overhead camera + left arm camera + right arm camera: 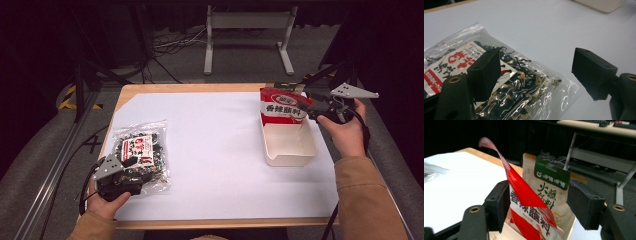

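Note:
A red seasoning packet [282, 107] stands upright at the far end of a beige bin [290, 150] at the table's right. Behind it stands a beige packet with a green top [551, 185]. My right gripper [312, 107] is level with the red packet [529, 207], which sits between its open jaws; the right pad is clear of it. At the left front, a clear bag of dark dried food [142, 150] lies flat on the white sheet. My left gripper [132, 172] hovers open over the bag's near corner [519, 85], with one jaw above the label.
A white sheet [215, 150] covers most of the wooden table [150, 89]. A grey metal stand [247, 30] and cables sit on the floor beyond the far edge. A metal rail [55, 170] runs along the left side.

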{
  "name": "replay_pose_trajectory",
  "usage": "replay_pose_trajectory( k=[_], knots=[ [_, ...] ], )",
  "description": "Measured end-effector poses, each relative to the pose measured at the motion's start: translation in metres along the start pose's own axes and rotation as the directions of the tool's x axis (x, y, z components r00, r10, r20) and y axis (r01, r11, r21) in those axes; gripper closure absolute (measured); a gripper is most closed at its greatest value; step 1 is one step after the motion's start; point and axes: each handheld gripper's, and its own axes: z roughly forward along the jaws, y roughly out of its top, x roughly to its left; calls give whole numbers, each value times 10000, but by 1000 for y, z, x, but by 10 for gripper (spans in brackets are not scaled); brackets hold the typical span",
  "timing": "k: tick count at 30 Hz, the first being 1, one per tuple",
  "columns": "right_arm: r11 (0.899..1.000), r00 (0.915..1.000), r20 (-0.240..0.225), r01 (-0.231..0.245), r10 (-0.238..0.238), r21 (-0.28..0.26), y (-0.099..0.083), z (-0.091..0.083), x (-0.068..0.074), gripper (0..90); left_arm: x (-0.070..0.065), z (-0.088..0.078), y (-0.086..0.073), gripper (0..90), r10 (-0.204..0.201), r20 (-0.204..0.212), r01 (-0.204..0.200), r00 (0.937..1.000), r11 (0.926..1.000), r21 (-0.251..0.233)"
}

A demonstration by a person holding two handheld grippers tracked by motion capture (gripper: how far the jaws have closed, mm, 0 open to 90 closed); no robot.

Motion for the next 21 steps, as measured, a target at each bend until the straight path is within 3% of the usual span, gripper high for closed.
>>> replay_pose_trajectory(
  k=[8, 14, 21],
  knots=[
    [9997, 9998, -192, 56, -61, -241, 6, -24, 19, 325, 1, 4, 1, 262, 2, -172, -1, 9999, 10000, 63],
    [9985, 9990, -352, 242, -260, -496, 6, -42, 38, 314, -1, 2, 5, 262, 344, -194, -339, 9992, 9991, 261],
    [9989, 9961, -792, 366, -388, -290, -1, -49, 54, 317, 0, 3, 4, 261, 343, -64, -340, 9994, 9983, 467]
  ],
)
